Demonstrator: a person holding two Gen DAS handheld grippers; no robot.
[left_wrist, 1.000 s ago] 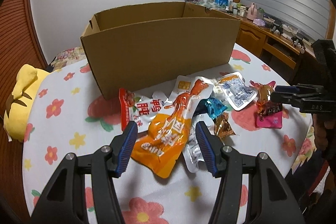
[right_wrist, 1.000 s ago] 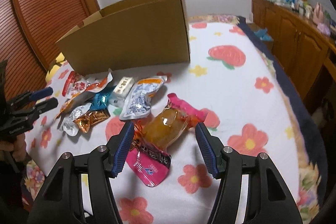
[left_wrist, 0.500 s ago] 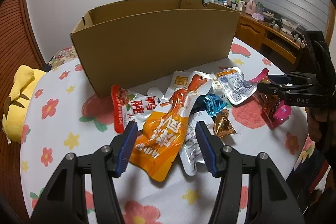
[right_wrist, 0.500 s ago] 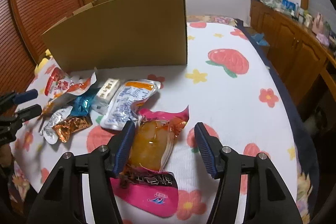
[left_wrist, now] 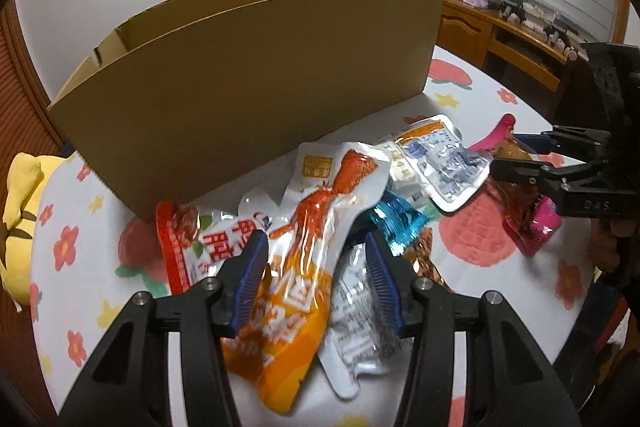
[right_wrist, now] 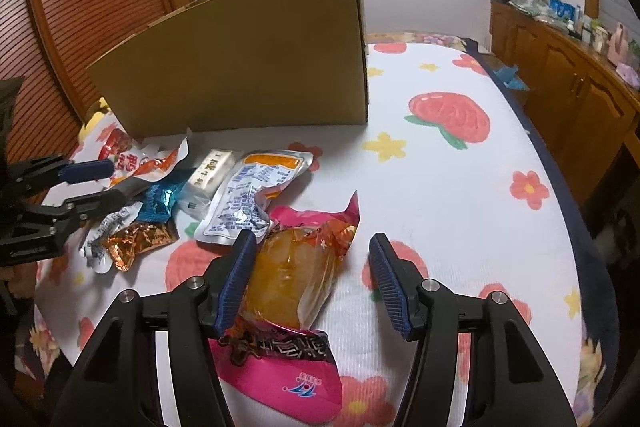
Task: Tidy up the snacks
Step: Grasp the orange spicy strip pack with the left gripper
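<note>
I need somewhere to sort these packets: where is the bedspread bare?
Bare floral bedspread lies to the right of the pink-and-amber packet, between the brown cardboard box and the wooden cabinets. Crowded: the packet pile before the box, around the orange pouch, where both grippers sit.

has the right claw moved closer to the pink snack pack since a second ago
Yes. The right claw advanced toward the cardboard box; the pink snack pack now lies between its open fingers.
</note>
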